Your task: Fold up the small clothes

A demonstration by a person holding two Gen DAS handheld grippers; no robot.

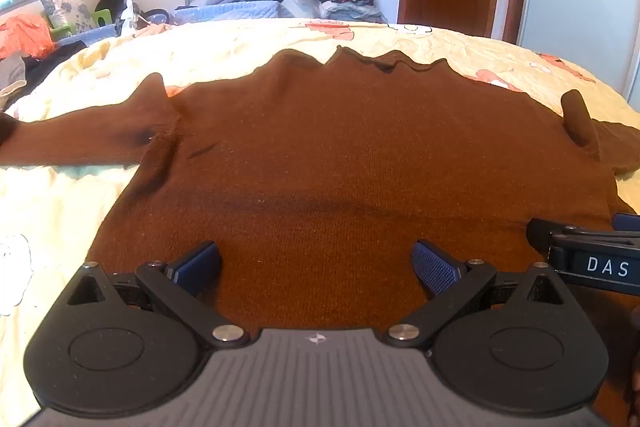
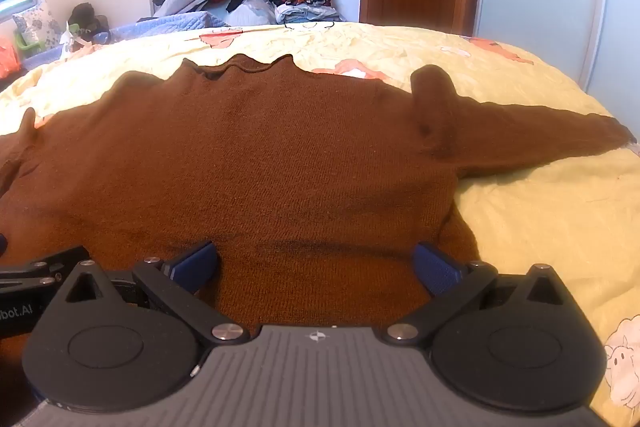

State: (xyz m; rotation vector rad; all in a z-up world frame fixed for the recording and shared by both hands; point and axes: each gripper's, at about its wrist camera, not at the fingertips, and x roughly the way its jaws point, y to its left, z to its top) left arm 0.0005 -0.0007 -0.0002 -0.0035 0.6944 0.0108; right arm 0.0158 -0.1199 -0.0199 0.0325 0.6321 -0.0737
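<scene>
Brown sweater (image 1: 344, 155) lying flat on yellow bedspread (image 2: 540, 211), sleeves spreading outward; left tongs (image 1: 316, 263) and right tongs (image 2: 316, 263) hovering over its hem, jaws apart; lettering showing "DAS" and "bot.AI"

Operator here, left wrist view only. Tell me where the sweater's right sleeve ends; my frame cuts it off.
Observer: The right sleeve lies fully spread, pointing right across the yellow bedspread, its cuff flat near that view's right edge.
Operator: Report the right gripper's state.
Observer: The right gripper is open, jaws wide apart over the brown sweater near its hem, gripping nothing.
Operator: Say what sits near that shoulder.
Observer: A raised fold of knit stands up where the right sleeve meets the body.
</scene>
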